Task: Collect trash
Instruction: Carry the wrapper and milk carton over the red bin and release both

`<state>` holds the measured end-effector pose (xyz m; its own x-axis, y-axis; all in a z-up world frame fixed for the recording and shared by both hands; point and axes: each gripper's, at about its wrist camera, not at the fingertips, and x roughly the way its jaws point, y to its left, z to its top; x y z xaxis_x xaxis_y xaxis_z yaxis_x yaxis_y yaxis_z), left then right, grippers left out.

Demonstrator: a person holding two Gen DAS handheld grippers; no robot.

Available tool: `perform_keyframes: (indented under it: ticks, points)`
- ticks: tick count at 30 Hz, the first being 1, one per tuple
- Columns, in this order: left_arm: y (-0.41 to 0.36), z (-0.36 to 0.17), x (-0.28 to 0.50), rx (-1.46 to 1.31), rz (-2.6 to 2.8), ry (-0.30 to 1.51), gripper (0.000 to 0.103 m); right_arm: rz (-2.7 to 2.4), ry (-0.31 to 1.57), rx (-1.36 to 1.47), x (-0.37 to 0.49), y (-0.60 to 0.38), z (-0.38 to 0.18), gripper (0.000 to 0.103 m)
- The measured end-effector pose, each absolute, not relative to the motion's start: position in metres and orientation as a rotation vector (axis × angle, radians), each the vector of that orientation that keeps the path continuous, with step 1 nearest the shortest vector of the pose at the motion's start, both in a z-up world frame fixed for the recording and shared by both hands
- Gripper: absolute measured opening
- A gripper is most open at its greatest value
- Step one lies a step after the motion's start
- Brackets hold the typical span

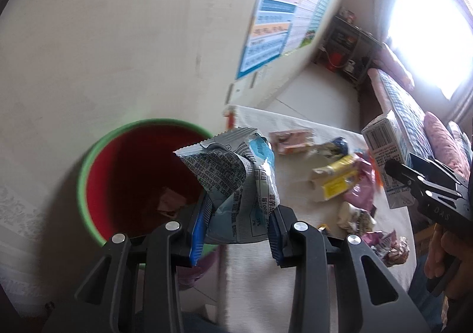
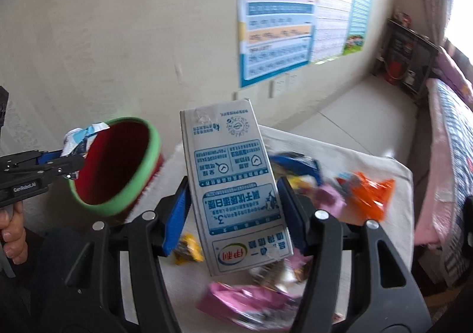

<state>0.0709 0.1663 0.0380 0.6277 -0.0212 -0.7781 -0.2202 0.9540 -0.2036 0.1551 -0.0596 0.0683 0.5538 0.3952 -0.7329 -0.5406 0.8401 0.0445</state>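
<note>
Trash fills both claws: the left gripper (image 1: 236, 223) pinches a crumpled silver-and-blue wrapper (image 1: 233, 179) at the rim of the red, green-rimmed bin (image 1: 88, 161), while the right gripper (image 2: 233, 214), jaws half apart, clamps a milk carton (image 2: 233, 182) above the table. More wrappers (image 1: 340, 182) litter the cream-clothed table (image 1: 295, 274). Posters (image 2: 278, 22) hang on the beige wall (image 2: 118, 37), beside a bright window (image 1: 428, 31).

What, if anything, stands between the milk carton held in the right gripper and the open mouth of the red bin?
Nothing visible blocks it. The milk carton is clamped in the right gripper above the table, and the red bin gapes open beside it. Only the left gripper, holding a crumpled wrapper, hovers at the bin's rim.
</note>
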Motion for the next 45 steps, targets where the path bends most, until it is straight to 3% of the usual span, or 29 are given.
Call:
perform_keyframes:
  ticks: [15, 33, 34, 35, 36, 45]
  points:
    - [0.250, 0.030, 0.045, -0.374, 0.245, 0.877, 0.034, 0.770, 0.812, -0.256, 0.149, 0.077, 0.063, 0.057]
    - [0.295, 0.004, 0.045, -0.473, 0.243, 0.850, 0.036, 0.844, 0.860, -0.341, 0.157, 0.154, 0.032, 0.058]
    - [0.297, 0.005, 0.044, -0.475, 0.244, 0.848, 0.050, 0.846, 0.865, -0.349, 0.157, 0.157, 0.030, 0.059]
    - [0.298, 0.005, 0.041, -0.477, 0.247, 0.844, 0.062, 0.834, 0.859, -0.360, 0.157, 0.159, 0.030, 0.067]
    - [0.300, 0.005, 0.040, -0.479, 0.260, 0.837, 0.081, 0.824, 0.849, -0.370, 0.156, 0.160, 0.029, 0.079]
    - [0.307, 0.004, 0.025, -0.524, 0.311, 0.803, 0.095, 0.799, 0.862, -0.392, 0.152, 0.146, 0.023, 0.092]
